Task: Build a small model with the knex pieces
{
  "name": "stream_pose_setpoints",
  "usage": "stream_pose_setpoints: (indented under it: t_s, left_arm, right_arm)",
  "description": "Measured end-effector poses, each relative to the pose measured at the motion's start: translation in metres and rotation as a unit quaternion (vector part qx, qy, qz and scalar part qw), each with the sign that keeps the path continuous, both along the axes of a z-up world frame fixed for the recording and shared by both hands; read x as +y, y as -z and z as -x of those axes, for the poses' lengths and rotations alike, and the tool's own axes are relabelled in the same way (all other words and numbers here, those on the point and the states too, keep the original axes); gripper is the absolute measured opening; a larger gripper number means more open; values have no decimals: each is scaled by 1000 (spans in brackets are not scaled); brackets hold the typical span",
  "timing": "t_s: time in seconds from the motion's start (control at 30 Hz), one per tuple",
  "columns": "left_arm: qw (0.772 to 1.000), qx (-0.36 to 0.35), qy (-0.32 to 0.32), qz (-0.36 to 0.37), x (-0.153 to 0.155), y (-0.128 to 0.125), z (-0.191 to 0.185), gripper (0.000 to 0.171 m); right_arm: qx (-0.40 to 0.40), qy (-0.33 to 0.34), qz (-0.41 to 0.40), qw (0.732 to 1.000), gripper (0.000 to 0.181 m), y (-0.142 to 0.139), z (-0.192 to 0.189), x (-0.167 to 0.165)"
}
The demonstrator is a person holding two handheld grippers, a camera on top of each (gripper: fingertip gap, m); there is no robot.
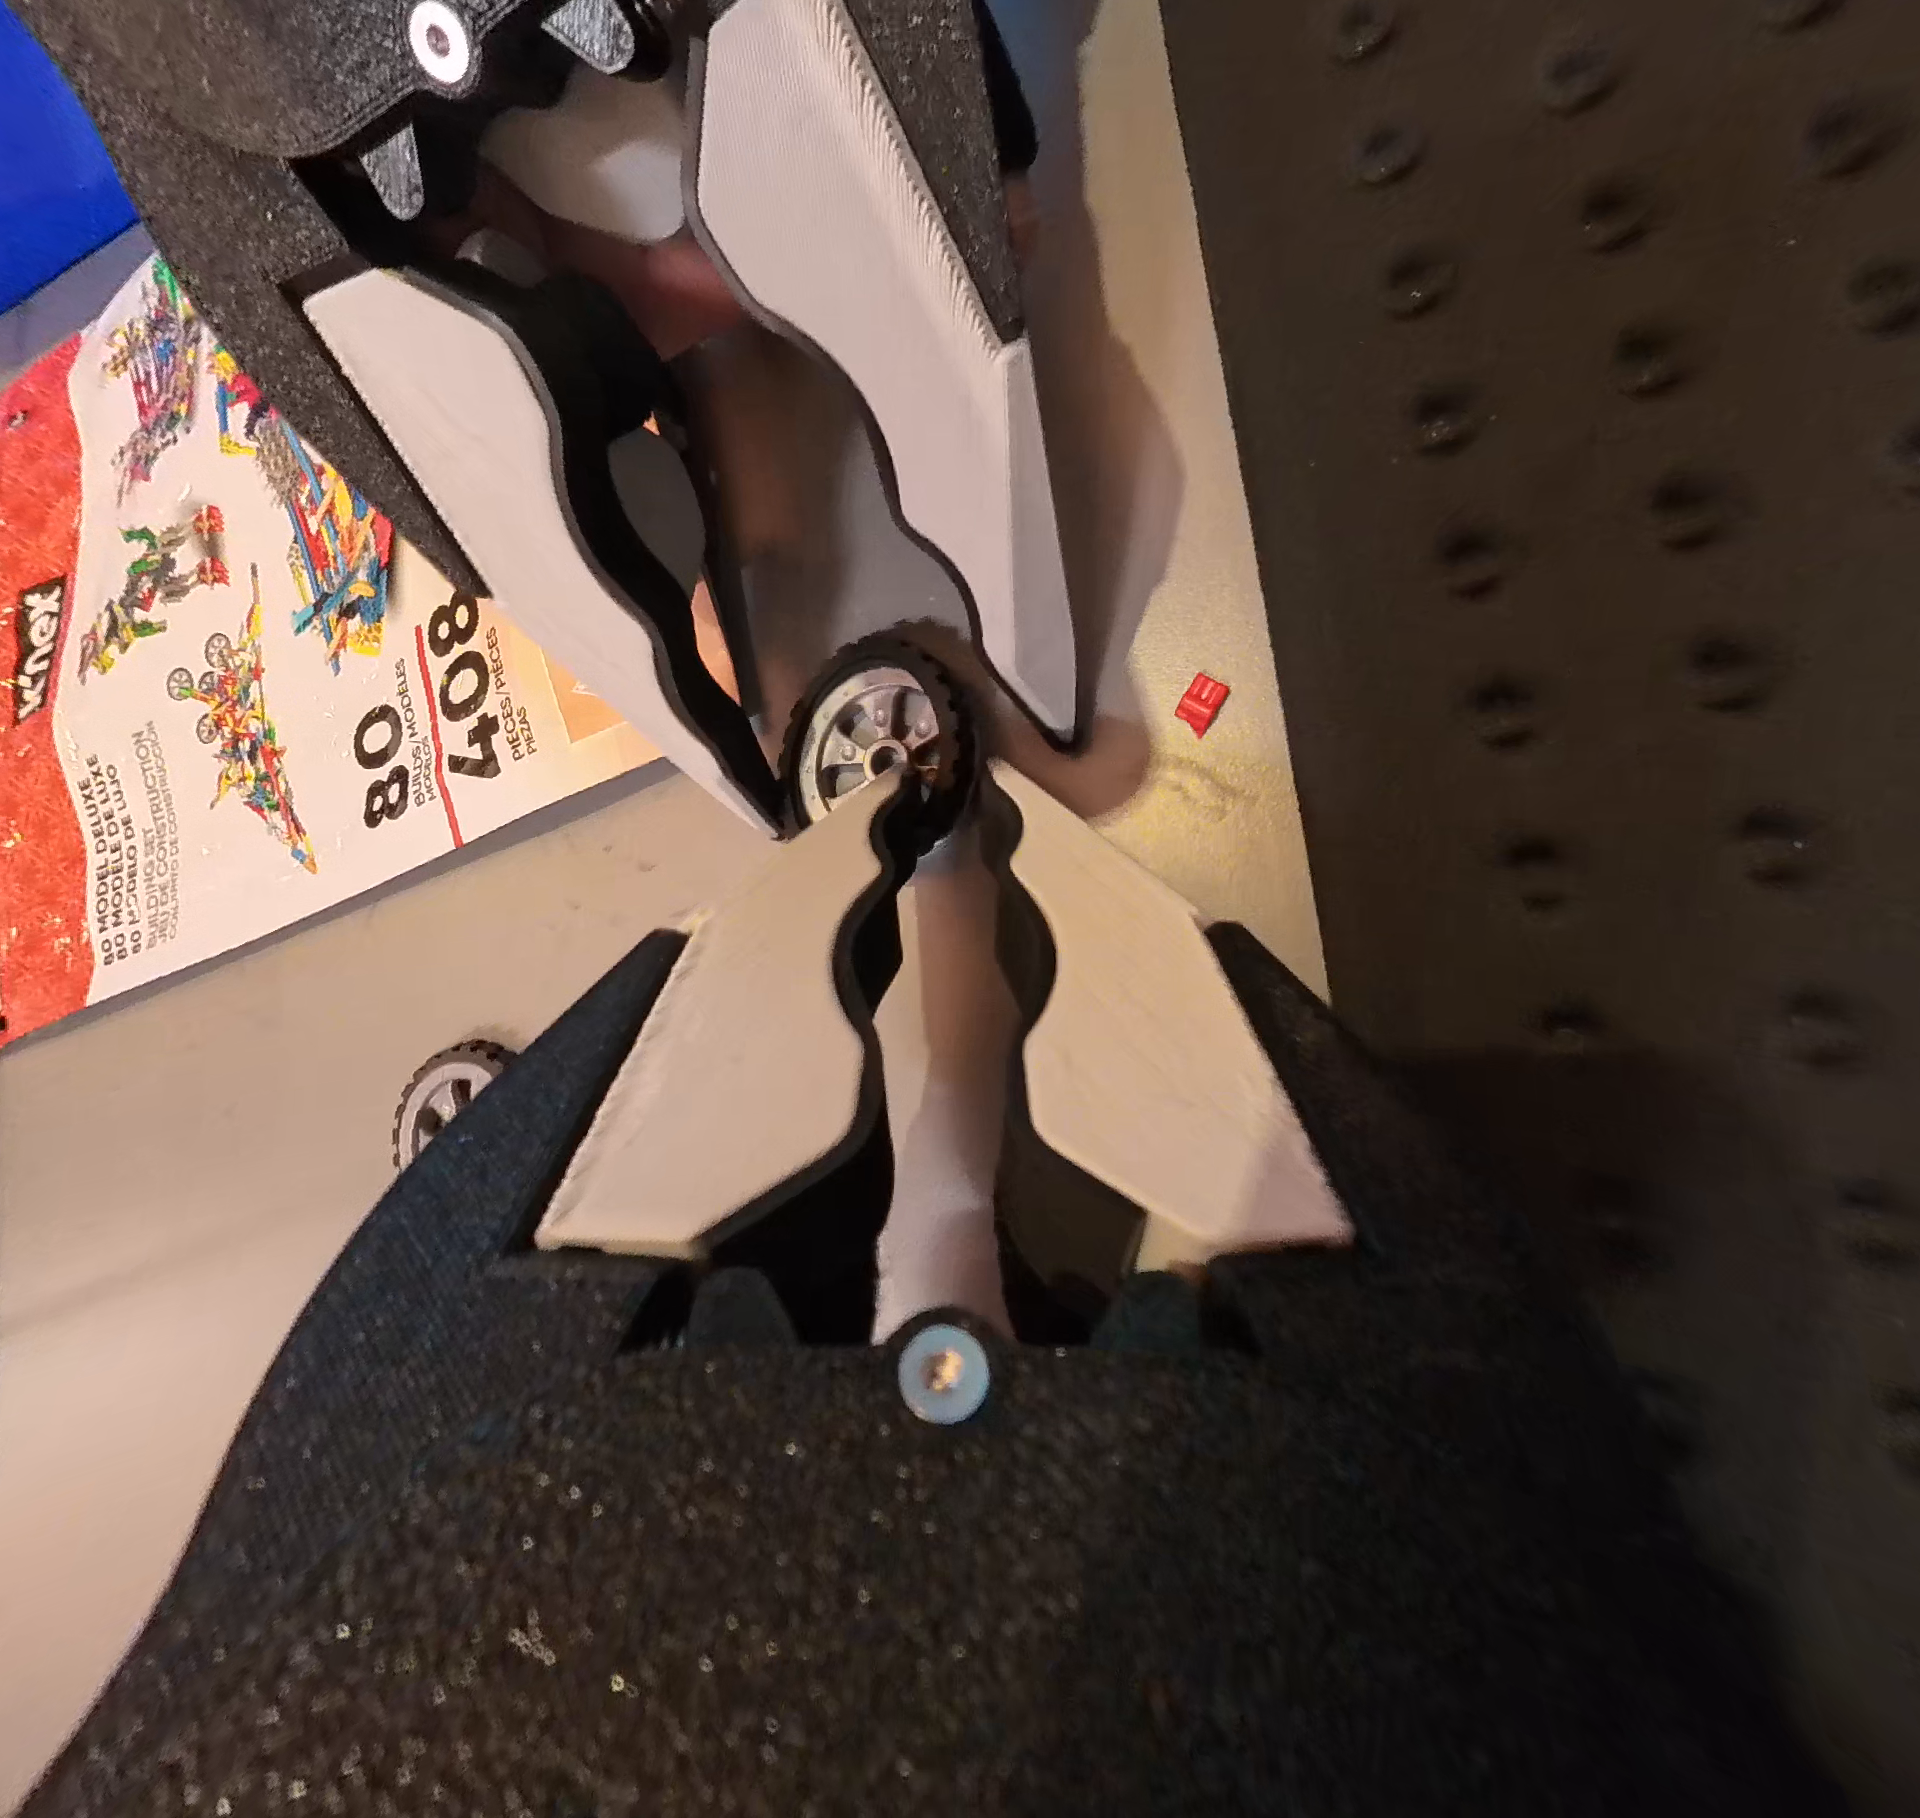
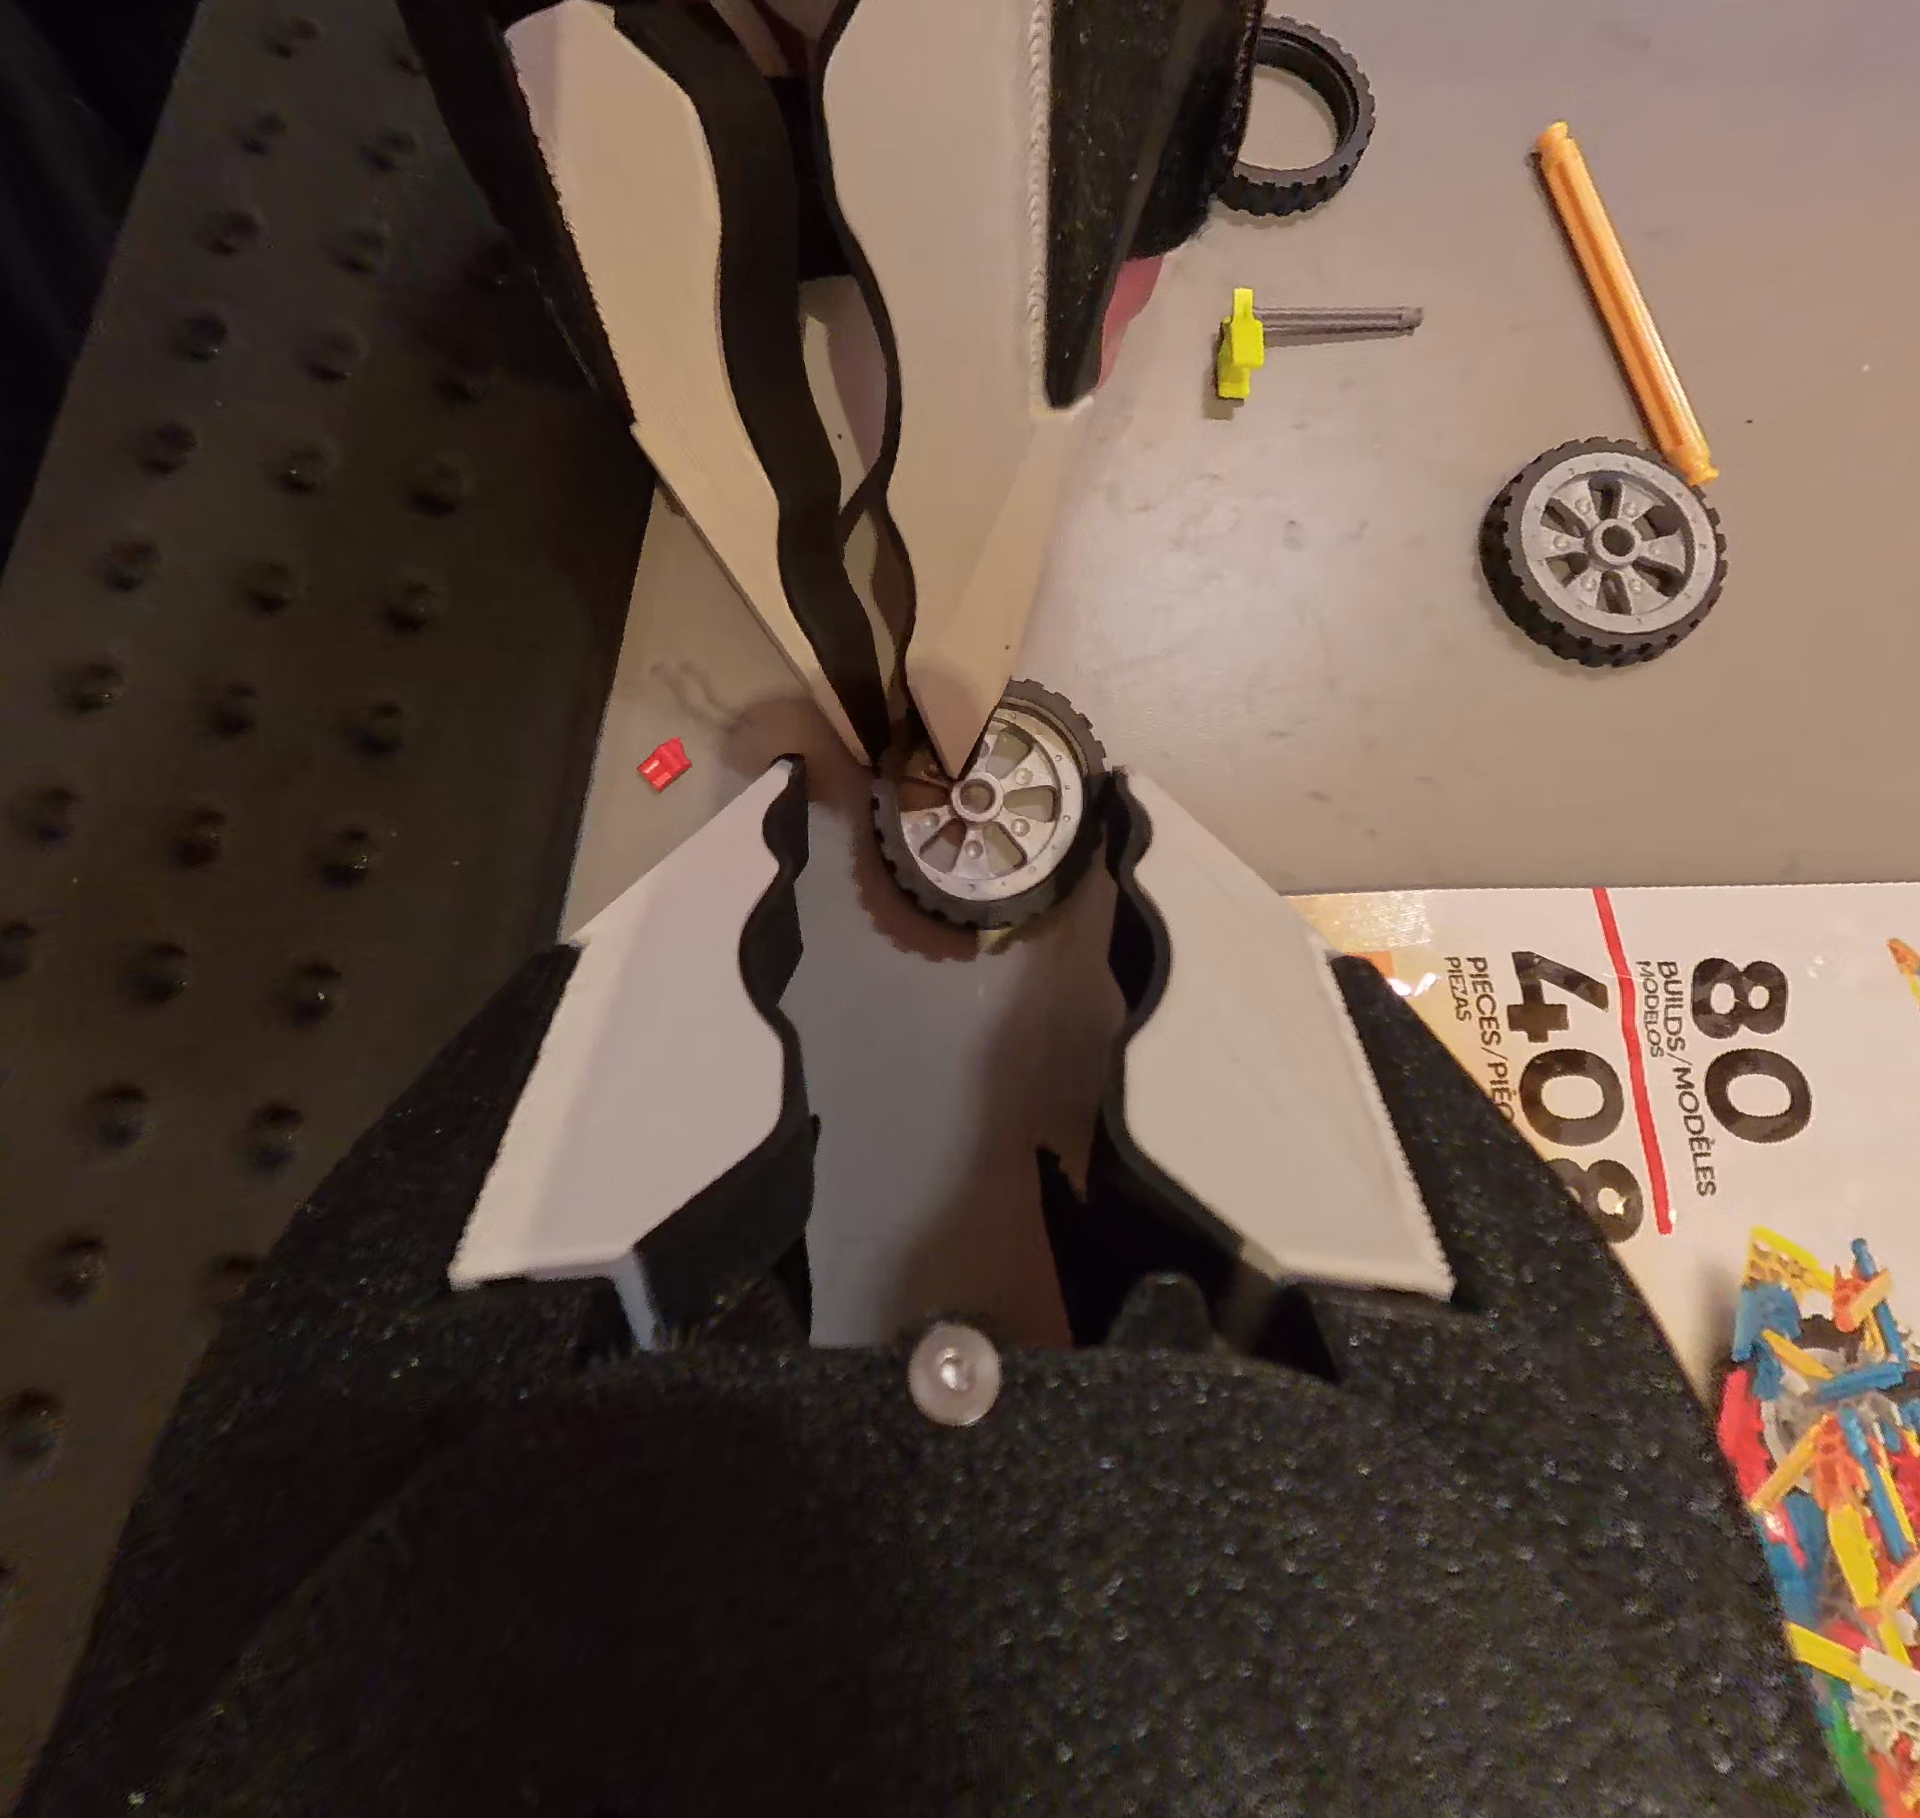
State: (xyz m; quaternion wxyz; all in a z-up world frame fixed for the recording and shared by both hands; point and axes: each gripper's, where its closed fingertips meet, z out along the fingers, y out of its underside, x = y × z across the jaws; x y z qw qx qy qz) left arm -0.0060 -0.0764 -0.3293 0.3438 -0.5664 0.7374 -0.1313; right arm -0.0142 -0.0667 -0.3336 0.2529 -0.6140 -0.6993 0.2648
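Note:
A small toy wheel [image 2: 987,833] with a grey spoked hub and a black tyre sits tilted, hub face up, on the grey table [image 2: 1299,625]. My right gripper [image 2: 958,786] is open around it. The wheel lies against one finger [image 2: 1195,1020], with a gap to the other. My left gripper [image 1: 940,797] is shut, and its tips press at the wheel's hub [image 1: 883,745]. A tiny brownish bit shows at those tips, too small to identify. The left gripper comes in from the top in the right wrist view [image 2: 904,755], and the right gripper does so in the left wrist view [image 1: 923,773].
A black studded mat [image 2: 260,521] runs along one side, with a small red piece [image 2: 663,763] by its edge. A printed box [image 2: 1662,1093] lies on the other side. Beyond are a second wheel [image 2: 1605,553], an orange rod [image 2: 1621,303], a yellow-green connector on a grey rod [image 2: 1236,345] and a bare black tyre [image 2: 1299,116]. My left and right fingertips are right by each other.

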Motion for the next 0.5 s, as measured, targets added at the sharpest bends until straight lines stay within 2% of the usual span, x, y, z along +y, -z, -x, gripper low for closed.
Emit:
stream_pose_setpoints:
  t_s: [0.17, 0.3, 0.37, 0.47, 0.5]
  left_arm:
    - [1000, -8, 0, 0, -1, 0, -4, 6]
    - [1000, -9, -6, -3, 2, 0, -4, 5]
    - [1000, -10, -6, 1, 2, 0, -3, 5]
    - [1000, -11, -6, 3, 3, 0, -4, 4]
    - [1000, -12, -7, 5, 3, 0, -4, 4]
  right_arm:
    - [2, 0, -3, 1000, 60, 0, -1, 0]
    - [3, 3, -39, 999, 60, -5, -7, 7]
    - [21, 2, -53, 998, 52, -16, -12, 9]
    - [34, -24, -70, 997, 19, -20, -15, 3]
    - [26, -32, -80, 996, 16, -16, -16, 2]
